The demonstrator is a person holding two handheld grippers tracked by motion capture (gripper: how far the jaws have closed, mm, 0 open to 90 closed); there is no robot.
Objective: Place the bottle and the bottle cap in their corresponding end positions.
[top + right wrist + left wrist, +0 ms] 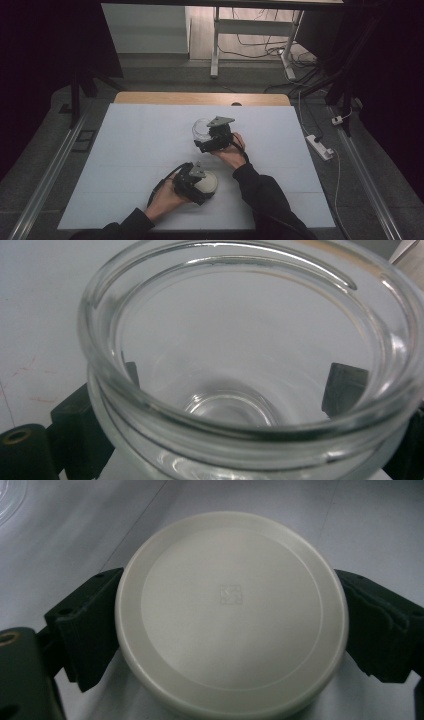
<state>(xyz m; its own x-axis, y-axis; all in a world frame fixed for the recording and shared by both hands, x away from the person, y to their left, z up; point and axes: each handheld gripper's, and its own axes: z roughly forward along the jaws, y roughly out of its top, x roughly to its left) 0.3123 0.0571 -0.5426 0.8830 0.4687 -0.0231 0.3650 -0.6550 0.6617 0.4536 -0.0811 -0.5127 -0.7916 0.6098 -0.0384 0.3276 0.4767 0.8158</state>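
- My left hand (pixel 162 197) comes in at the near edge of the table (pixel 130 150), holding my left tongs (pixel 192 182) low over the white sheet.
- Those left tongs are spread wide around a round, cream-white lid (pixel 230 612); in the left gripper view one black jaw presses on each side of its rim, so I have the lid clamped across its full width.
- The lid lies flat, its smooth top facing up, with a small square stamp at its centre. In the high view it sits on the near half of the table (pixel 209 182), just in front of my left hand.
- Just right of the lid, and a little farther from me, my right hand (pixel 231 152) holds my right tongs (pixel 210 142), with the grey three-cornered plate on top.
- The right tongs are also spread wide, one jaw on each side of a clear glass jar (pixel 250 365); in the right gripper view both jaws sit against the jar's wall below the thick rim, so I have the jar gripped.
- The jar stands upright near the middle of the table (pixel 201 128), mouth open to the top, and I can see through to its round bottom.
- Lid and jar are apart, the lid nearer me and to the left, the jar beyond it to the right.
- Off the table's right edge, a white power strip (pixel 320 146) lies on the floor.
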